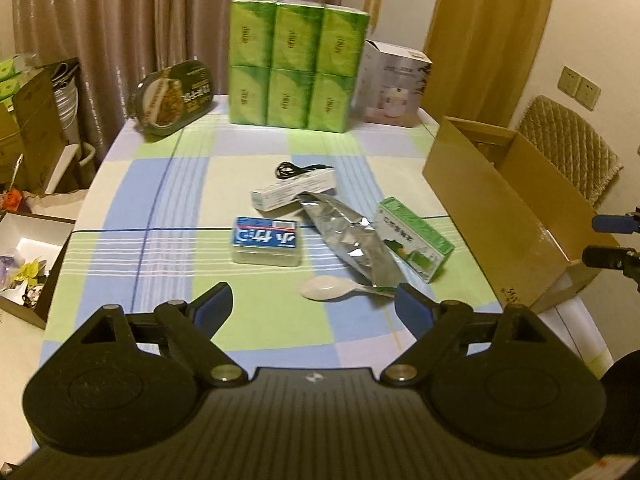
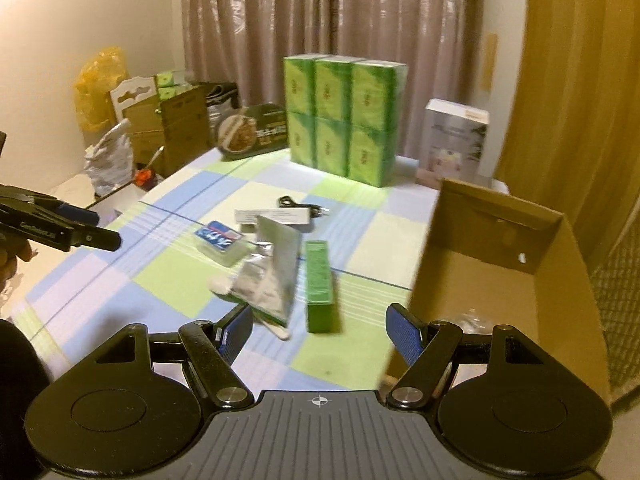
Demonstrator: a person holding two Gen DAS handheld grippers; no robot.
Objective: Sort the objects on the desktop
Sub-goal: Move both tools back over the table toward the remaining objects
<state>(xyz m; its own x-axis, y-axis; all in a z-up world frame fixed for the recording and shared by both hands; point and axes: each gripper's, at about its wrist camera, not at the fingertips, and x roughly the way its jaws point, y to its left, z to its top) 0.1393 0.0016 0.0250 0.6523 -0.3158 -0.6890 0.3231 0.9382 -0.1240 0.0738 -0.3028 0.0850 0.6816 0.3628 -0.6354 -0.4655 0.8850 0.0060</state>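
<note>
On the checked tablecloth (image 1: 160, 208) lie a blue-labelled clear box (image 1: 266, 242), a long white box (image 1: 292, 194), a black cable (image 1: 296, 169), a silver foil pouch (image 1: 354, 240), a green box (image 1: 416, 238) and a white spoon (image 1: 332, 289). My left gripper (image 1: 314, 306) hovers open just short of the spoon, nothing between its fingers. My right gripper (image 2: 318, 334) stands open over the table's near edge, beside the green box (image 2: 319, 284) and the pouch (image 2: 268, 276), holding nothing. The left gripper (image 2: 86, 228) also shows at the left of the right wrist view.
An open cardboard box (image 1: 500, 216) stands at the table's right edge (image 2: 496, 264). At the back stand a green tissue multipack (image 1: 296, 68), a dark round food package (image 1: 174, 98) and a white carton (image 1: 394, 84). Cartons and bags crowd the floor at the left (image 1: 28, 248).
</note>
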